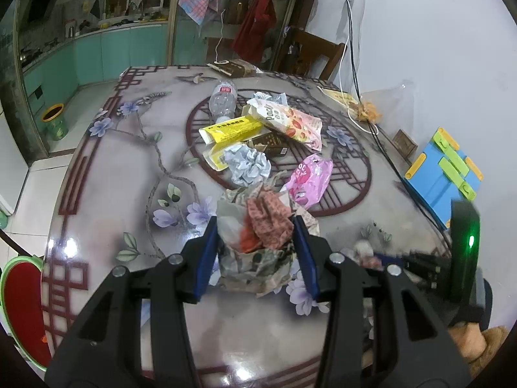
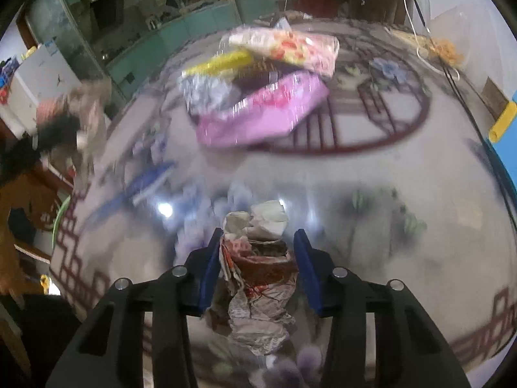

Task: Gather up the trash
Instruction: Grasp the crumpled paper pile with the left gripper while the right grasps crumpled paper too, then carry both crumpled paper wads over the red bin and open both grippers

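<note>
My left gripper (image 1: pixel 255 223) is shut on a crumpled wrapper wad (image 1: pixel 258 229), grey-green paper with red and orange patches, just above the table. My right gripper (image 2: pixel 258 239) is shut on a crumpled paper wrapper (image 2: pixel 258 265), white with red-brown print; that view is blurred by motion. A pile of trash lies at the table's middle: a clear plastic bottle (image 1: pixel 223 98), a yellow box (image 1: pixel 231 129), a Pocky packet (image 1: pixel 284 119), a crumpled silver-white paper (image 1: pixel 247 163), a pink bag (image 1: pixel 310 177). The pink bag (image 2: pixel 261 113) also shows in the right wrist view.
The round table (image 1: pixel 106 161) has a glossy flower print. A blue and green tool (image 1: pixel 442 168), cables (image 1: pixel 371 129) and a dark box (image 1: pixel 405 140) lie at its right edge. A red chair (image 1: pixel 22 307) stands at the left. A green bin (image 1: pixel 55 124) is on the floor.
</note>
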`<state>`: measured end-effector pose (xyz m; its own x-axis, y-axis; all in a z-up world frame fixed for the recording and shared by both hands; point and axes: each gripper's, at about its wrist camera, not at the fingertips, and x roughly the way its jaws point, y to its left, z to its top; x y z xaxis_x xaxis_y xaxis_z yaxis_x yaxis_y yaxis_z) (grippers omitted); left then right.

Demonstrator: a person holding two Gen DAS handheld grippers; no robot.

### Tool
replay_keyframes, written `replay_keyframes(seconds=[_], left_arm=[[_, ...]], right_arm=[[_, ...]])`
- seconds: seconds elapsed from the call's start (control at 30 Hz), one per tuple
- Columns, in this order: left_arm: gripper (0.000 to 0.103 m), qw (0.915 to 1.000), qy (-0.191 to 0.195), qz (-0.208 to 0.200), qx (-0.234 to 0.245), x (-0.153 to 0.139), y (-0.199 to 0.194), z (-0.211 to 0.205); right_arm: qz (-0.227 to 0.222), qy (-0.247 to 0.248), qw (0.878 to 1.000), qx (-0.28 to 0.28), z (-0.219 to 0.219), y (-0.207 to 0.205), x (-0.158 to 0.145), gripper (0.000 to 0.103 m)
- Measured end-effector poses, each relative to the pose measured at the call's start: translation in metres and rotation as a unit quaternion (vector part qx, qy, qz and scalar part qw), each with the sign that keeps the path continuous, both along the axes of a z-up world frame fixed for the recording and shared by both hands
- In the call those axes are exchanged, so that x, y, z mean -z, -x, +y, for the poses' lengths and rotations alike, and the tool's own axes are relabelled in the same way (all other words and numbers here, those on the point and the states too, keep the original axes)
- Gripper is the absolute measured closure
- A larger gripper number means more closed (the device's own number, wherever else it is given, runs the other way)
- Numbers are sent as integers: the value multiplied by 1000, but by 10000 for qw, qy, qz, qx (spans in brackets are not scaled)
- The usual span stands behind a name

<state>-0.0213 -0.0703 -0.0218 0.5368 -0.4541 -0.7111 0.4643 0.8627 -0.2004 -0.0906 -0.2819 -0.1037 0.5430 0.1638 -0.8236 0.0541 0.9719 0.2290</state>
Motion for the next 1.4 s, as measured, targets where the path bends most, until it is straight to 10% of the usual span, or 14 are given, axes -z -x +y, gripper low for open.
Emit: replay_keyframes(seconds=[0.3,0.5,0.7,1.4], left_arm=[[59,9999,-55,100,-77,7,-4,6],[58,9999,15,87,-111,5,-4,8],[59,9999,24,41,-106,0,-3,10],[59,9961,-135,-504,-712,-41,3,114]], right_arm=[[-147,105,9998,92,8,-11,-2,22],[167,-238,9992,283,-4,-12,16,21],[119,-186,9997,122,3,-13,15,64],[-1106,-223,9922,-535,88,-17,-79,66]])
